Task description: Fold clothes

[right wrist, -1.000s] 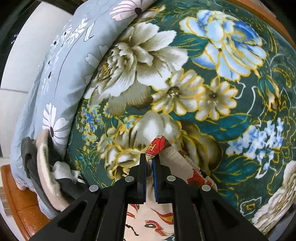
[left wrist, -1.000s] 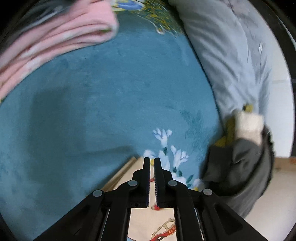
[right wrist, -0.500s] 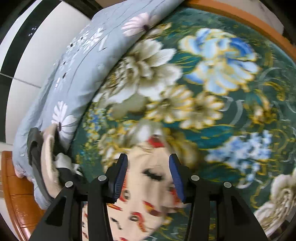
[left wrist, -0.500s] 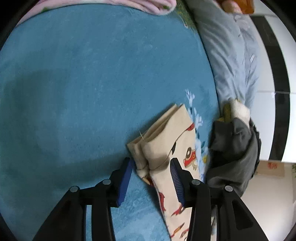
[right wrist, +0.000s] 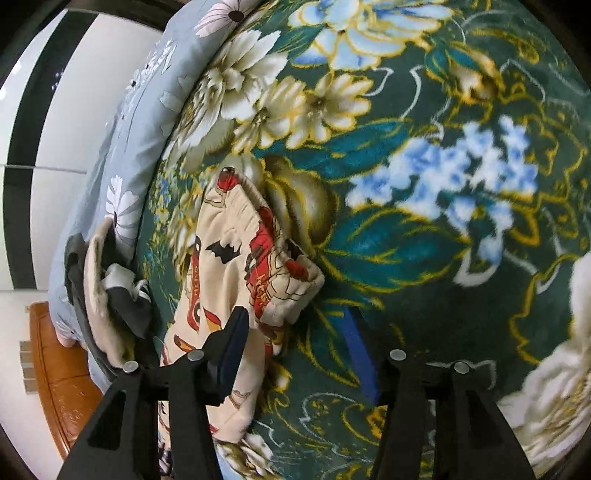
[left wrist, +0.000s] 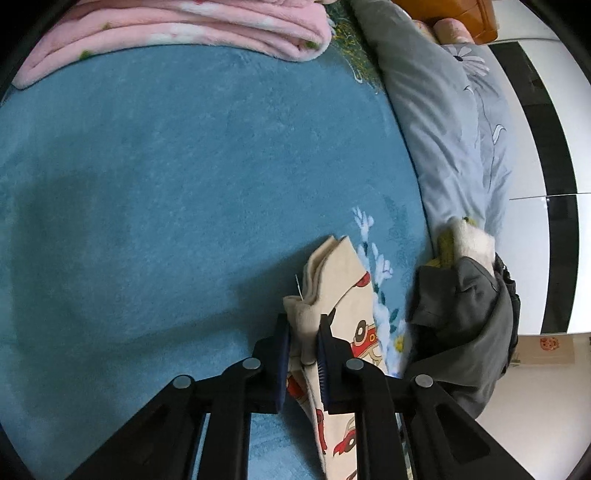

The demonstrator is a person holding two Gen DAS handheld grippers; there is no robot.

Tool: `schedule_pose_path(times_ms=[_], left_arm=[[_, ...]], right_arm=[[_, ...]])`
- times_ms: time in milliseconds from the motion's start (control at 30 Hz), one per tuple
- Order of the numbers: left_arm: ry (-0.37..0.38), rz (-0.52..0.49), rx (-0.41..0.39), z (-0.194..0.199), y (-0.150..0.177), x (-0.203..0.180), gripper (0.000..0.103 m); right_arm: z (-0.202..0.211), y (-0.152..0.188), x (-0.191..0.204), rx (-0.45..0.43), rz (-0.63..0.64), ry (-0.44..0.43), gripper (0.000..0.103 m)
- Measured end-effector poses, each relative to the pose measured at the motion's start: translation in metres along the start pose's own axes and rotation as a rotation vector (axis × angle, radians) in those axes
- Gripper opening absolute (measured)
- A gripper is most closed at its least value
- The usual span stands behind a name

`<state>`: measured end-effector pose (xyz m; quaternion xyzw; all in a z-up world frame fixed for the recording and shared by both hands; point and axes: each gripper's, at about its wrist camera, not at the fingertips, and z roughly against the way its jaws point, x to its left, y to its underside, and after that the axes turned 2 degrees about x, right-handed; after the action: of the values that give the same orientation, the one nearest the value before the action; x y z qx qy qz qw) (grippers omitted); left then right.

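lying on the blanket [left wrist: 166, 177] is one cream printed garment [left wrist: 343, 291]. one pink folded blanket [left wrist: 177, 26] sits far left at the top. the left gripper [left wrist: 303, 350] is clamped on the garment's folded edge. the right gripper [right wrist: 295, 347] stands wide apart above the garment [right wrist: 236, 266], one finger over it. one grey clothes heap [left wrist: 469, 317] lies just right, beside one pale duvet [left wrist: 443, 110].

A home bedroom: a plush floral blanket [right wrist: 424, 155] covers a bed, a grey flowered duvet [left wrist: 443, 122] at two o'clock, a folded pink blanket [left wrist: 177, 26] at twelve.
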<state>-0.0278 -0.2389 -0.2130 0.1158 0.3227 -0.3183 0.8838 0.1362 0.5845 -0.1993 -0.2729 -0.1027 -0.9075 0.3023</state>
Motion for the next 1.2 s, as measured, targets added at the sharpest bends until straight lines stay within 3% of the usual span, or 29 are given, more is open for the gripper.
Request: schedule_pose_path(times_ms=[100, 233, 333, 367, 467, 500, 667, 733, 800, 900, 967, 1033, 1200], left_arm=[[-0.010, 0.004, 0.005, 0.000, 0.000, 0.000, 0.014], [-0.027, 0.018, 0.012, 0.002, -0.001, 0.000, 0.014], [-0.025, 0.022, 0.003, 0.006, 0.001, -0.005, 0.014], [-0.026, 0.015, -0.003, 0.008, 0.001, -0.008, 0.014], [-0.046, -0.034, -0.023, 0.014, 0.002, -0.024, 0.013], [-0.048, -0.052, -0.030, 0.017, 0.002, -0.030, 0.013], [-0.014, -0.163, -0.083, 0.053, 0.001, -0.067, 0.012], [0.054, -0.189, -0.094, 0.081, 0.003, -0.076, 0.012], [0.101, -0.220, -0.131, 0.113, 0.007, -0.074, 0.012], [0.111, -0.231, -0.184, 0.148, 0.011, -0.052, 0.012], [-0.002, -0.230, -0.164, 0.133, 0.018, -0.022, 0.012], [-0.127, -0.229, -0.138, 0.114, 0.024, 0.009, 0.012], [-0.169, -0.214, -0.139, 0.108, 0.032, 0.019, 0.012]], right_arm=[[-0.010, 0.003, 0.001, -0.008, -0.026, -0.066, 0.063], [-0.030, -0.003, 0.002, -0.033, -0.066, -0.044, 0.063], [-0.026, -0.005, 0.006, -0.130, -0.078, -0.033, 0.062], [-0.027, -0.007, 0.007, -0.129, -0.081, -0.030, 0.057], [-0.026, -0.014, 0.015, -0.131, -0.083, 0.022, 0.026], [-0.025, -0.015, 0.018, -0.134, -0.082, 0.030, 0.023], [0.016, -0.019, 0.052, -0.169, 0.032, -0.030, 0.020], [0.049, -0.018, 0.069, -0.186, 0.105, -0.095, 0.020], [0.081, -0.014, 0.081, -0.214, 0.178, -0.147, 0.020], [0.108, -0.004, 0.076, -0.230, 0.230, -0.194, 0.020], [0.106, 0.002, 0.064, -0.209, 0.248, -0.187, 0.020], [0.074, 0.007, 0.042, -0.141, 0.247, -0.104, 0.020], [0.016, 0.015, -0.008, -0.043, 0.136, 0.060, 0.020]])
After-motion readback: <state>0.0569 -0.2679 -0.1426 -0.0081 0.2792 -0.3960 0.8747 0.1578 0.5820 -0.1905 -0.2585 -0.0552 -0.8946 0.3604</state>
